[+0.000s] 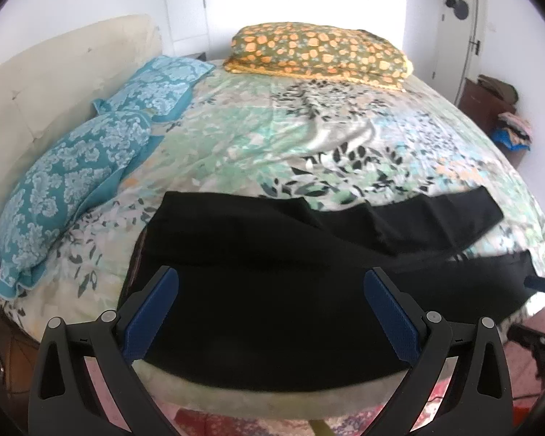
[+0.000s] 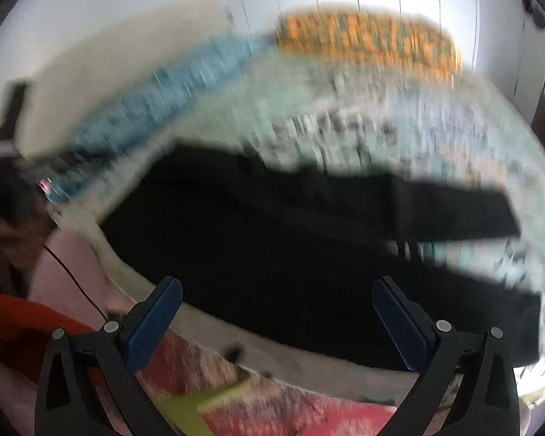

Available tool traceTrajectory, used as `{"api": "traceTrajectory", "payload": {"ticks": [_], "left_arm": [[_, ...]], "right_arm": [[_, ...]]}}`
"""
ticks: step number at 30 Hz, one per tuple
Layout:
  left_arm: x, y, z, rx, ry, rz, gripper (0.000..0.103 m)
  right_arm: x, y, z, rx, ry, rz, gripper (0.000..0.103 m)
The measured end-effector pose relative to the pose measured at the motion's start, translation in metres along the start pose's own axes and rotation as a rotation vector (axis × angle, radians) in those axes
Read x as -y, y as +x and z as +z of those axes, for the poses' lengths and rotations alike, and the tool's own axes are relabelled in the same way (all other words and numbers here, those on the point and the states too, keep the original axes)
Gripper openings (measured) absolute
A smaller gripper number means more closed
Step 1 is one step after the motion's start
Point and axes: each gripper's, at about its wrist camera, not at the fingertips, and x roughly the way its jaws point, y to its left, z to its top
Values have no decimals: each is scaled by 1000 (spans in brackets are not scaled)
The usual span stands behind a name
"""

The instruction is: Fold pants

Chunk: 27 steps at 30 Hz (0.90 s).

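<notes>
Lying flat across the near part of the bed, the black fabric pants [image 1: 272,276] stretched from just ahead of the left tool [image 1: 270,301] out to the right, one leg reaching further up and right over the leaf-patterned green and white bedspread [image 1: 272,138]. The left tool hung above the wide near portion of the pants with its two blue-padded fingers [image 1: 152,316] spread wide apart, nothing between them and no cloth visibly touched. Beyond the pants, further ahead of this tool, sat an orange and olive flowered pillow [image 1: 319,54] at the far edge of the bed; ahead and to the left lay two teal floral pillows [image 1: 72,181] against a cream padded headboard [image 1: 54,83]. At the far right edge of this view, a dark part of the other tool showed beside the hem of the pants.

The right wrist view was heavily smeared by motion. The right tool [image 2: 276,309] also had its blue-padded fingers [image 2: 156,319] spread wide, empty, hanging over the near edge of the bed, with the pants [image 2: 290,254] directly ahead of and between the fingertips. One leg end lay ahead to the right, the other close to the right fingertip. Below the tool showed a red and pink patterned floor covering [image 2: 272,407]. Whether either tool touched the cloth could not be told.
</notes>
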Motion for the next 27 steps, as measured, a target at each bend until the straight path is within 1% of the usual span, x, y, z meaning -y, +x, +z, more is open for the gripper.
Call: {"api": "traceTrajectory", "payload": {"ticks": [3,4,5,6,8,9,10,13,14,16,17,18,19,21,23,25,26,27], "left_arm": [[-5,11,-3,-23,-10,20,102],[-8,17,-7,-40,-12,30,102],[-11,22,-12,-58,-15,42,102],[-12,29,-18,-81,-20,57,102],[-16,42,-30,-133,-41,83,102],[-18,50,-36,-166,-55,94,102],[-18,54,-40,-188,-64,102,102],[-13,64,-46,-238,-77,134,102],[-11,67,-46,-247,-73,148,102],[-5,71,-44,-260,-64,168,102],[-2,74,-43,-267,-59,177,102],[0,76,-42,-273,-56,182,102],[4,79,-41,-282,-49,185,102],[13,85,-40,-301,-25,187,102],[19,89,-39,-311,-2,192,102],[25,92,-39,-315,18,192,102],[29,94,-40,-318,28,191,102],[32,95,-40,-323,34,189,102]], "right_arm": [[72,11,28,4,36,-68,103],[103,14,41,-5,59,-96,103],[144,20,59,-23,91,-134,103],[176,25,73,-43,117,-160,103],[253,44,102,-106,168,-212,103],[277,50,110,-128,184,-237,102],[318,63,121,-164,211,-271,101],[398,91,136,-249,277,-325,97],[411,99,137,-267,300,-318,95],[435,118,141,-289,363,-253,88],[443,129,143,-303,380,-220,84],[445,140,144,-322,377,-212,79],[447,154,145,-356,350,-229,78],[447,168,144,-389,322,-254,78],[451,180,143,-409,300,-254,78],[456,189,143,-415,300,-230,78],[458,191,143,-417,307,-216,76],[460,194,141,-419,323,-178,69]]}}
